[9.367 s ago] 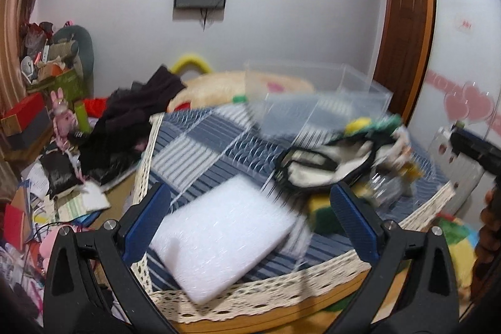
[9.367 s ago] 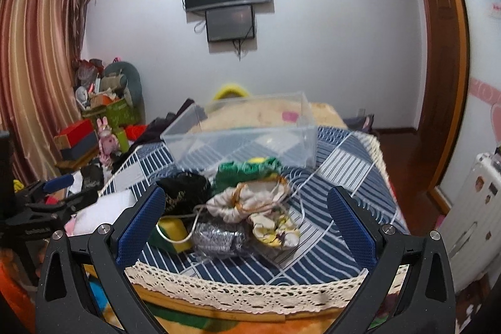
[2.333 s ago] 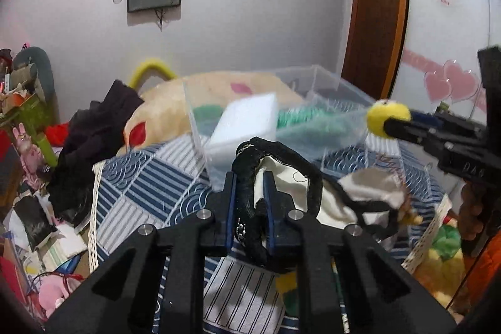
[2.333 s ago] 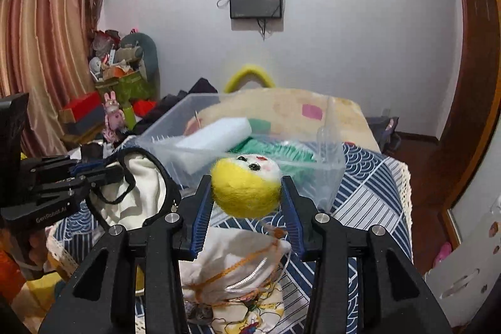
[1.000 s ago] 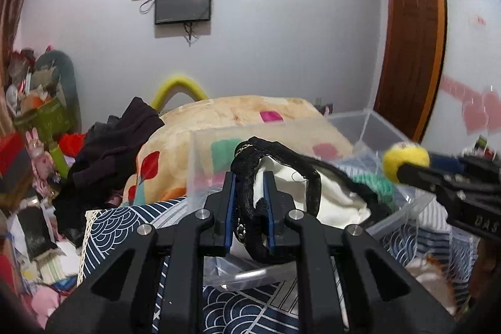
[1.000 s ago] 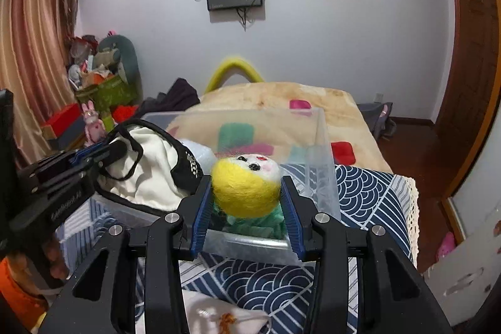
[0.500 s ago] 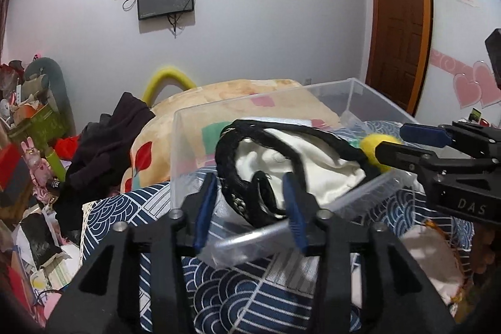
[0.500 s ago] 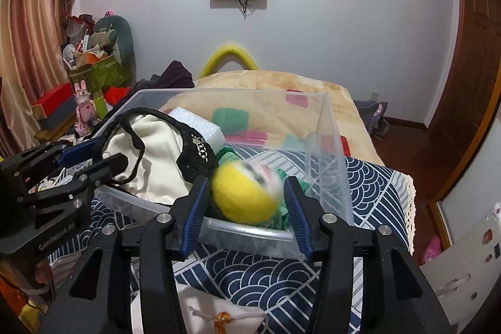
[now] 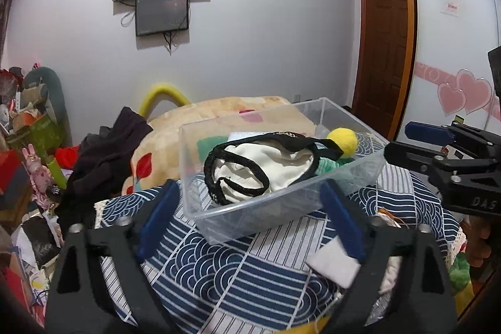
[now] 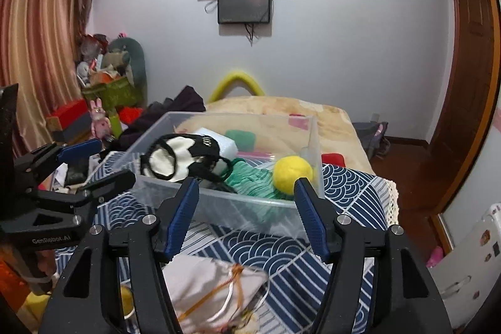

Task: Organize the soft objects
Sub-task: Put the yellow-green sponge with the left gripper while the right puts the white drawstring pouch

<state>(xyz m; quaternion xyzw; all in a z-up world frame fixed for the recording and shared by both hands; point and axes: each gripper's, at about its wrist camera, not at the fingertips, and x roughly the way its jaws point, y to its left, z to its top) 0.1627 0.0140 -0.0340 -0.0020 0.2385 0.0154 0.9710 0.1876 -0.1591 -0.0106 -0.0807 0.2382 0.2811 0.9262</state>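
Observation:
A clear plastic bin [image 9: 281, 205] [image 10: 219, 208] stands on the blue patterned table. Inside lie a black and cream pouch [image 9: 266, 168] [image 10: 175, 158], a yellow plush ball [image 9: 343, 141] [image 10: 292, 171], a green knitted piece [image 10: 250, 177] and a white foam block [image 10: 216, 140]. My left gripper [image 9: 250, 224] is open and empty just in front of the bin. My right gripper [image 10: 247, 215] is open and empty at the bin's near wall. A white drawstring bag [image 10: 213, 293] lies on the table below the right gripper.
A white pad [image 9: 333, 265] lies on the table near the left gripper's right finger. A bed with a patterned blanket [image 10: 275, 111] is behind the table. Clutter and boxes [image 9: 28, 152] fill the left side. A wooden door [image 9: 385, 46] is at the right.
Both grippers opened and pulled back from the bin. The pouch and the yellow ball dropped into the bin and lie there.

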